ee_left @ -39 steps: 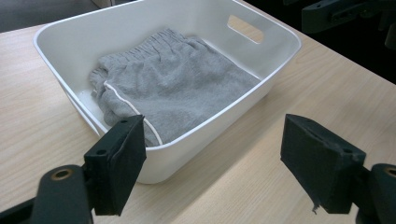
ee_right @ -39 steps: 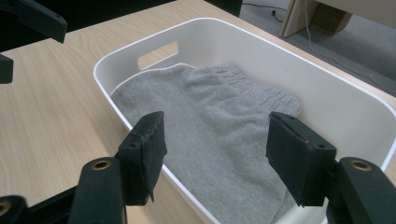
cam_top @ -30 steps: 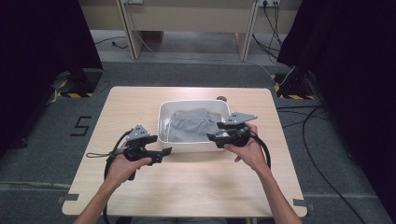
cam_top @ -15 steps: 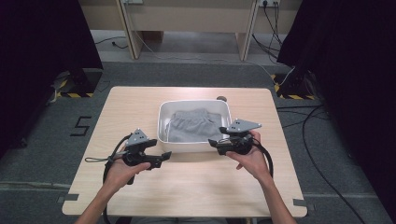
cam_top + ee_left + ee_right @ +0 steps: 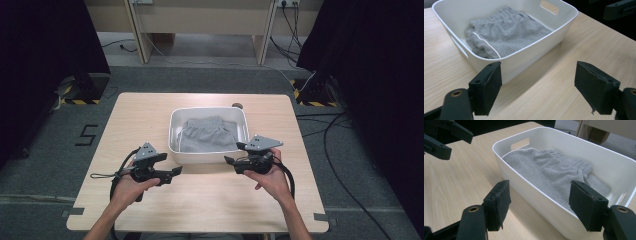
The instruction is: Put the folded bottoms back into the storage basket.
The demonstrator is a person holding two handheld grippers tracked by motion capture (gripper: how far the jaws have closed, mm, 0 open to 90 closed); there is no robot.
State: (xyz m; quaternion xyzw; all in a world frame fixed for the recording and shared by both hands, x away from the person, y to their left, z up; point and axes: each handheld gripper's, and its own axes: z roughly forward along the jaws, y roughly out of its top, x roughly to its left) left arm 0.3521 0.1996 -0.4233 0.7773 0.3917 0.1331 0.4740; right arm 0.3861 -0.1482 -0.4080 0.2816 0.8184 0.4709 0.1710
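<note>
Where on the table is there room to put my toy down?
The wooden table is bare left of the white tub, up to its left edge. A narrower bare strip runs right of the tub. The near edge between the person's forearms is free too. It is crowded just in front of the tub, around the left tool and right tool.

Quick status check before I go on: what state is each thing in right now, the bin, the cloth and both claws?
White bin: upright on the table, near the middle.
Grey garment: folded, lying inside the bin, untouched.
Left claw: open, empty, beside the bin's near left corner.
Right claw: has just been opening, nothing between its jaws, at the bin's near right corner.
Table: bare around the bin.
</note>
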